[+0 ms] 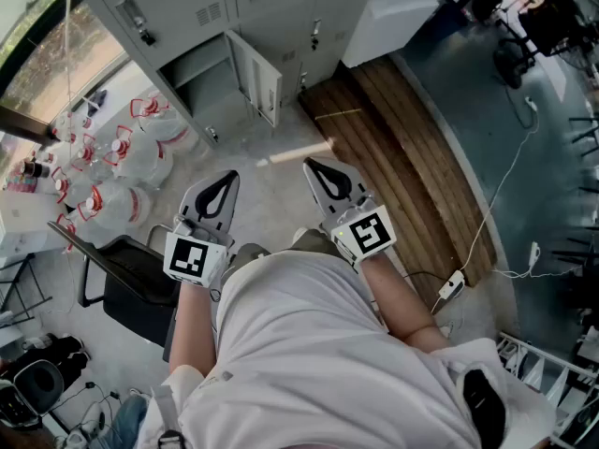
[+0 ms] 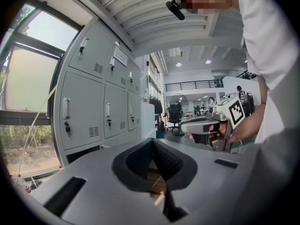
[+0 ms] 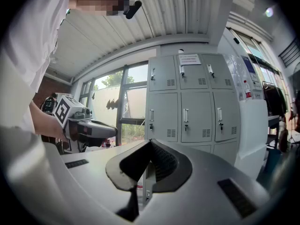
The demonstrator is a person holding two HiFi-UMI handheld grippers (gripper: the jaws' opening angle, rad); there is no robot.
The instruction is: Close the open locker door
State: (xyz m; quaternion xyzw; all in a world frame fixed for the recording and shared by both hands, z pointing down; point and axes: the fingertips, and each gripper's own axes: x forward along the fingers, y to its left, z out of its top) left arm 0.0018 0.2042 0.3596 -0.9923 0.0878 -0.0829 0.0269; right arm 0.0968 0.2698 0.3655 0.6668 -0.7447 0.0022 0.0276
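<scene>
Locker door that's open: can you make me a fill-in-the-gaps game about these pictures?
The open locker door belongs to the ___ row of the lockers.
The left gripper and the right gripper are both ___, with nothing between their jaws.
The chair at the left of the head view is coloured ___.
Missing words: bottom, shut, black.

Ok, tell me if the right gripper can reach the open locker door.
Not yet, probably: the right gripper hangs well short of the open locker door. Only bare floor lies between, so stepping closer should do.
</scene>
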